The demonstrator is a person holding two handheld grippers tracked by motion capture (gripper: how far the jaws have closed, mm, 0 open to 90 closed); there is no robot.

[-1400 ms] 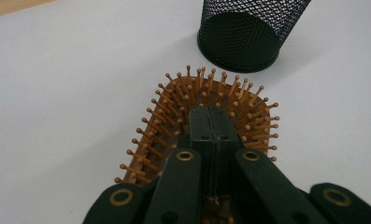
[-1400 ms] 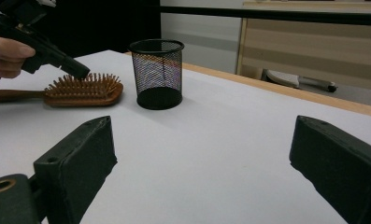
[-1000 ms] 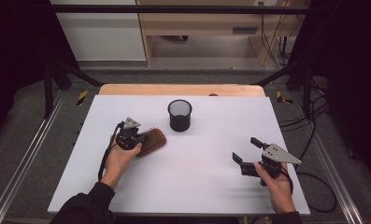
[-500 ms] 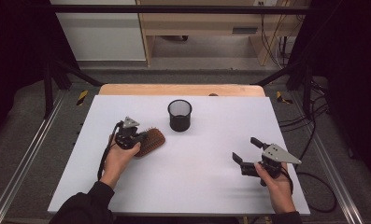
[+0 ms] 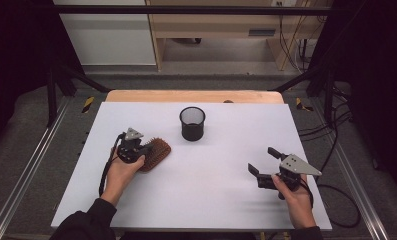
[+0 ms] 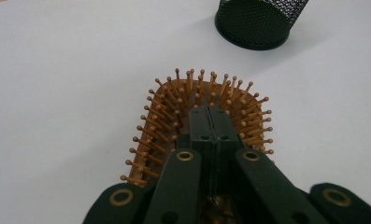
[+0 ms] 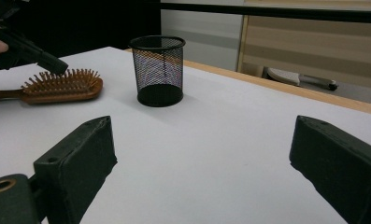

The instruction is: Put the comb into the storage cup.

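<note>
Hairbrush [image 5: 155, 153] lies flat on the table [image 5: 221, 200], bristles up, near the mesh cup [image 5: 192, 123] and to its left. Left gripper [image 6: 210, 122], jaws closed together, rests over its bristles, gripping nothing I can see; right gripper [image 5: 264, 163] stands open, well right of the cup. Judging so, lifting and any placing remain undone.

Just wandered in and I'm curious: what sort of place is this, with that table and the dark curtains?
Probably a lab recording bench. A white table sits in a metal frame; cables trail across the floor, and only a hairbrush and a mesh cup are set out.
</note>
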